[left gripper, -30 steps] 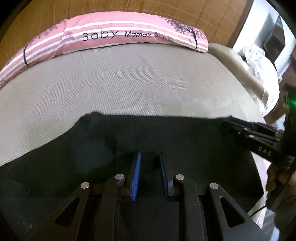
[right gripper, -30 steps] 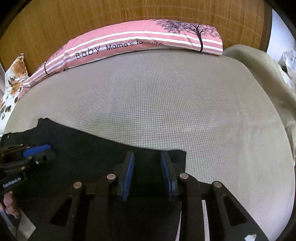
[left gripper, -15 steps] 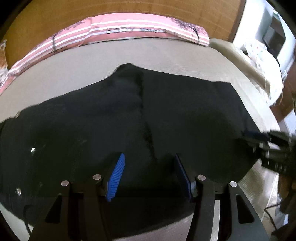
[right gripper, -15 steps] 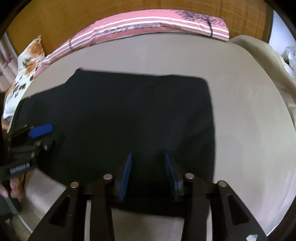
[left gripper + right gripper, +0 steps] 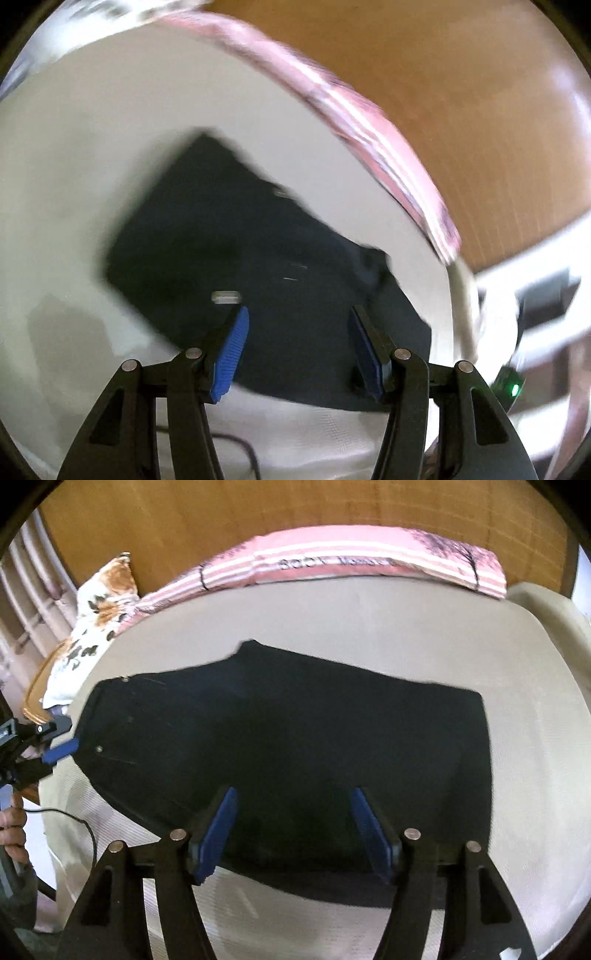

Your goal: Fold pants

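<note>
Both grippers have let go of the dark pants and drawn back from them: a second ago each was pinched on the cloth's near edge, and the garment now lies folded over and flat on the bed. From the right wrist view the folded black pants (image 5: 288, 746) spread across the middle of the beige woven bed mat (image 5: 535, 738), with small metal rivets showing near their left end. The right gripper (image 5: 295, 830) hovers above the near edge of the pants; its blue-padded jaws have just been opening and stand wide apart, with nothing clamped between them. The left gripper (image 5: 297, 347) is likewise over the pants (image 5: 240, 254), its jaws apart and empty, and its view is blurred and rolled sideways. In the right wrist view that left gripper (image 5: 55, 746) sits just beside the left end of the pants, with the person's hand (image 5: 13, 827) below it. A long pink striped pillow with black lettering (image 5: 351, 563) lies along the far edge of the bed against the wooden headboard (image 5: 258, 509), and a white floral cushion (image 5: 96, 613) sits at its left end.
</note>
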`<state>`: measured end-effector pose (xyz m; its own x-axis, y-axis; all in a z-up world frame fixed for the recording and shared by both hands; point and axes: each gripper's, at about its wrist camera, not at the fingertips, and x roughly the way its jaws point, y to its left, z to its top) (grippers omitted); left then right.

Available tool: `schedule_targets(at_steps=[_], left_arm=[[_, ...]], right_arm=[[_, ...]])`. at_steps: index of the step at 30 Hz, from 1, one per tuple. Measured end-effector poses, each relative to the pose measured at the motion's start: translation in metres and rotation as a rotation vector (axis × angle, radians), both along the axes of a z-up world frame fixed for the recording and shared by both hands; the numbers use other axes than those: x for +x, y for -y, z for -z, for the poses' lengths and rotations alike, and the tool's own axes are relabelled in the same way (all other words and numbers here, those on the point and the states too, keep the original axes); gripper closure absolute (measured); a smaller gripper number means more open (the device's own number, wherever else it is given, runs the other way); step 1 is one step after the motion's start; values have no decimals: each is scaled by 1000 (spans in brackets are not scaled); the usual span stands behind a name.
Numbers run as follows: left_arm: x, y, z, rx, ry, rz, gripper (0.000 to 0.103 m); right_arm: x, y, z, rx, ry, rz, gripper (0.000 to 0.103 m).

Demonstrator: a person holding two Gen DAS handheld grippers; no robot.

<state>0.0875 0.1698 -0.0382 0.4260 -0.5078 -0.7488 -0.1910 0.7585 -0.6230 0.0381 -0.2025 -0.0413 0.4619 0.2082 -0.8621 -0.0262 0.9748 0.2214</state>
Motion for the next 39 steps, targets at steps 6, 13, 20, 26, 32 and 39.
schedule_targets(at_steps=[6, 13, 20, 26, 32, 39], left_arm=[[-14, -60, 31, 5, -145, -165, 46], [-7, -53, 62, -53, -216, -193, 46], [0, -60, 71, -132, -130, -253, 46], [-1, -69, 80, -225, -37, -313, 46], [9, -67, 82, -156, 14, -275, 64], [21, -44, 43, -6, 54, -216, 77]], right_arm=[[8, -12, 6, 54, -24, -13, 38], [13, -14, 7, 48, -29, -11, 38], [23, -18, 17, 87, -54, -3, 38], [34, -35, 28, 107, -74, -28, 38], [38, -48, 30, 92, -76, -55, 38], [34, -35, 24, 100, -63, -26, 38]])
